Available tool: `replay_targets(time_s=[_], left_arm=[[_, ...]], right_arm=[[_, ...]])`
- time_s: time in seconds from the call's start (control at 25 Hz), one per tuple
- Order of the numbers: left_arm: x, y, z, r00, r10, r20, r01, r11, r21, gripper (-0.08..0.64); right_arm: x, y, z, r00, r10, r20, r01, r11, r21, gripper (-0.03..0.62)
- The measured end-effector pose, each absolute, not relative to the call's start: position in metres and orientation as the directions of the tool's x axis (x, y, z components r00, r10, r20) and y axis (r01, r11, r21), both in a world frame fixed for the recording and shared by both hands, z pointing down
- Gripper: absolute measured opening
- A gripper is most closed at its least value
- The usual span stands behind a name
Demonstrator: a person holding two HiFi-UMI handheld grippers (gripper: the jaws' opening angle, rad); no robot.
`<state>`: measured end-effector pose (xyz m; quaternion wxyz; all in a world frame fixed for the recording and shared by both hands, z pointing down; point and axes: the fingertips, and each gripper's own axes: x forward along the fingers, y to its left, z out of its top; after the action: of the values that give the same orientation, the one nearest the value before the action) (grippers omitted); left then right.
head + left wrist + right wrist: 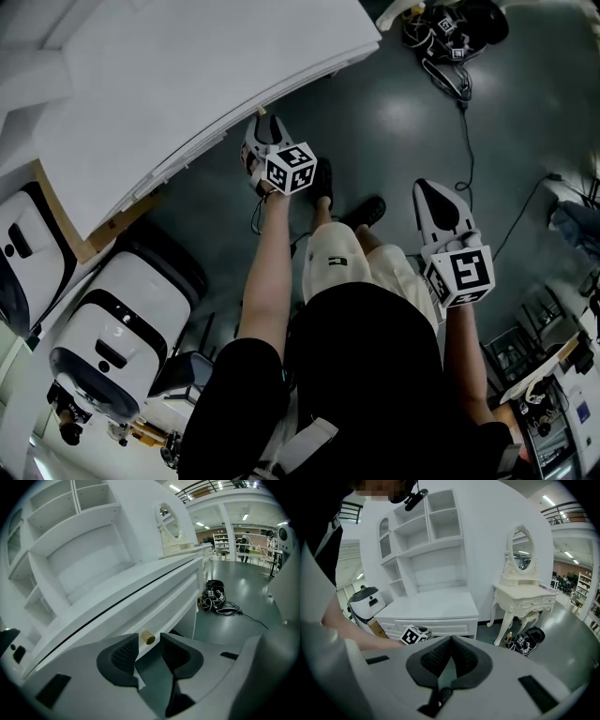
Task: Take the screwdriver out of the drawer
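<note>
Brass knob (148,638) on the white drawer (140,606) sits untouched between the wide-open jaws of the left gripper (263,122). Right gripper (451,641) hangs back, jaws closed on nothing.

A white desk (429,609) with a hutch of open shelves (422,531) stands against a white wall (487,531). Just to its right is a cream dressing table (525,597) with carved legs and an oval mirror (521,550). A heap of black gear (528,641) lies on the glossy dark grey floor (394,122) beside that table's legs, and a black cable (466,141) trails from it. 2 white-and-black machines (103,347) stand at the desk's other end, with cardboard (58,211) beside the desk. Farther off, strip lights (204,524) shine under a railed mezzanine (206,486), near white racks (220,541).
</note>
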<state>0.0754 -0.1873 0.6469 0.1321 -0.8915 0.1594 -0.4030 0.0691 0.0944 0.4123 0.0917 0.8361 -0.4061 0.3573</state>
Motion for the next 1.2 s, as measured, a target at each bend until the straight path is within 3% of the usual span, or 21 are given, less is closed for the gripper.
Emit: replay_targets(time_s=[0.36, 1.2], left_arm=[[0.090, -0.204, 0.670, 0.595, -0.445, 0.670, -0.231, -0.892, -0.388, 0.109], [0.085, -0.201, 0.668, 0.573, -0.447, 0.686, -0.266, -0.894, -0.361, 0.091]], right_arm=[[0.071, 0.087, 0.427, 0.403, -0.596, 0.694, -0.725, -0.671, -0.155, 0.018], [0.059, 0.084, 0.427, 0.404, -0.597, 0.693, -0.720, -0.675, -0.162, 0.018]])
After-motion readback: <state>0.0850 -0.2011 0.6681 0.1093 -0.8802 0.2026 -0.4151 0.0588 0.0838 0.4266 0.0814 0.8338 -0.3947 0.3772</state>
